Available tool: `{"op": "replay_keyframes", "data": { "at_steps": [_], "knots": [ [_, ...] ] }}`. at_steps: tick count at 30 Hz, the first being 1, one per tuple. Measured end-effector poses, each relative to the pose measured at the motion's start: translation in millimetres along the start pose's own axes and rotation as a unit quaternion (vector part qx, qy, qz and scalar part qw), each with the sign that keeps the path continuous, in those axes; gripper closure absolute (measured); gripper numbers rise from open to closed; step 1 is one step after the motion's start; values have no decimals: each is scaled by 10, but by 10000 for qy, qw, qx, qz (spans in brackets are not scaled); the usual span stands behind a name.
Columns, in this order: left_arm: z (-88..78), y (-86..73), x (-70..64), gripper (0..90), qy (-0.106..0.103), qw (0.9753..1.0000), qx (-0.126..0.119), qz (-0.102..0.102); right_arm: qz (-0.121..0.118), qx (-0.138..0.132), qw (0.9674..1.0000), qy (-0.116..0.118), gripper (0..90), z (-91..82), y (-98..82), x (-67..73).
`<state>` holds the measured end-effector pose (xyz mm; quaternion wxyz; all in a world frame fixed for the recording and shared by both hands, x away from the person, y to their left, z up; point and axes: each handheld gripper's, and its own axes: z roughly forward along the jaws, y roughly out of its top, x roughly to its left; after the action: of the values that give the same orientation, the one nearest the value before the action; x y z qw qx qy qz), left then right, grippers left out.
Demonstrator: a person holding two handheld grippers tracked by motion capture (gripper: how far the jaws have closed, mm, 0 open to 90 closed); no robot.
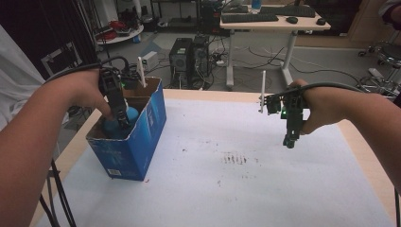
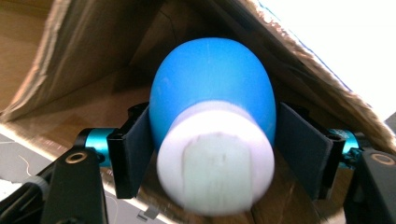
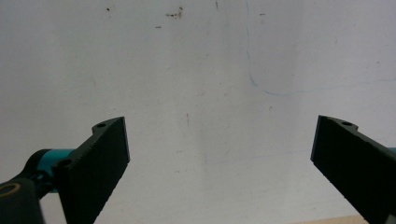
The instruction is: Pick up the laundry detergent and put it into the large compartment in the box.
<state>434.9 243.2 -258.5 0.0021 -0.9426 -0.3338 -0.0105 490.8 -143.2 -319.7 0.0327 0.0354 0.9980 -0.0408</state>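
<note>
A blue rounded object with a white end [image 2: 212,126] sits between the black jaws of my left gripper [image 2: 212,158], which is shut on it. In the high view the left gripper [image 1: 120,116] reaches down into an open blue cardboard box [image 1: 142,137] at the table's left, with the blue object [image 1: 130,115] showing inside it. My right gripper [image 1: 290,141] hangs over the white table cover at the right, pointing down. In the right gripper view its jaws stand wide apart, and the right gripper [image 3: 219,154] holds nothing.
The white cover [image 1: 227,179] carries dark smudges [image 1: 235,159] near its middle. Beyond the table's far edge stand computer towers [image 1: 189,54], a desk with keyboards [image 1: 272,19] and cables on the floor. An office chair [image 1: 387,52] is at the far right.
</note>
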Motion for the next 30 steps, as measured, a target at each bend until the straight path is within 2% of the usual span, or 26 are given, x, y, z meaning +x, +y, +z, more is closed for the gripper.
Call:
{"op": "replay_keyframes", "data": {
  "at_steps": [9, 12, 13, 18, 20, 26, 27, 30],
  "knots": [
    [-194, -37, 17, 247, 138, 9999, -61, -81, -57, -23, 10000, 2, 34, -7, -1, -2],
    [-226, -51, 18, 226, 111, 9998, -61, -128, -77, -50, 10000, -1, 34, -6, -3, -8],
    [-226, -51, 18, 226, 111, 9998, -61, -128, 35, -41, 10000, 16, 34, -11, -6, 7],
    [-373, -46, -33, 224, 143, 9997, -129, -129, -39, -52, 10000, 22, 34, -19, -11, 0],
    [-417, -32, -60, 188, 149, 9997, -120, -165, -45, -48, 10000, 21, 35, -19, -10, 2],
    [-565, 34, -178, 188, 174, 9997, -141, 51, 12, -75, 10000, 41, 34, -35, -10, 16],
    [-585, 50, -205, 187, 154, 9997, -152, 100, -41, -66, 10000, 32, 34, -37, -14, 9],
    [-645, 116, -306, 168, 106, 9992, -173, 338, -2, -70, 10000, 33, 34, -37, -23, 16]
  ]
}}
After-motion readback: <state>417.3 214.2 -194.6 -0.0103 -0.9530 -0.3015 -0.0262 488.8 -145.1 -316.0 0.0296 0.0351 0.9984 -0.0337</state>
